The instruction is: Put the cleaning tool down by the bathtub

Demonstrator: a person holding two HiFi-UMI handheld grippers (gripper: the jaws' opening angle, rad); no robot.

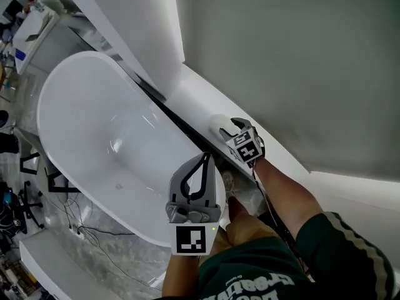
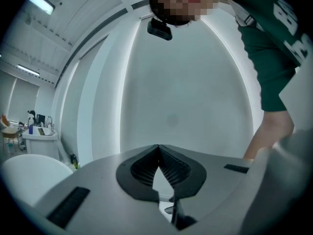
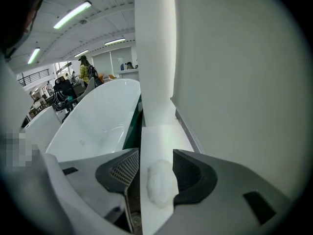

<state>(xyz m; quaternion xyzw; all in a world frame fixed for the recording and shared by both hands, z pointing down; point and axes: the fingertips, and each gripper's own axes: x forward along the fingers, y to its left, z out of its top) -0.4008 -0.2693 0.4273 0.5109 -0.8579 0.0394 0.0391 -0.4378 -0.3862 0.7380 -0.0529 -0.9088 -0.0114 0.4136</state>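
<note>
Cleaning tool (image 3: pixel 160 182), a blurry white pad, lies on ledge (image 3: pixel 159 136) between spread right gripper (image 3: pixel 155 154); left gripper (image 2: pixel 157 147) pressed together.

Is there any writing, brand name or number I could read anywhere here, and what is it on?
Green shirt: pale print, seen upside down and partly cut off; not readable with confidence.
Same shirt in the left gripper view: big white letters cropped at the edge; unreadable.
Square marker on the left hand-held gripper, and the one on the right hand-held gripper: black-and-white patterns, no words.
Bathtub: no label visible.
</note>
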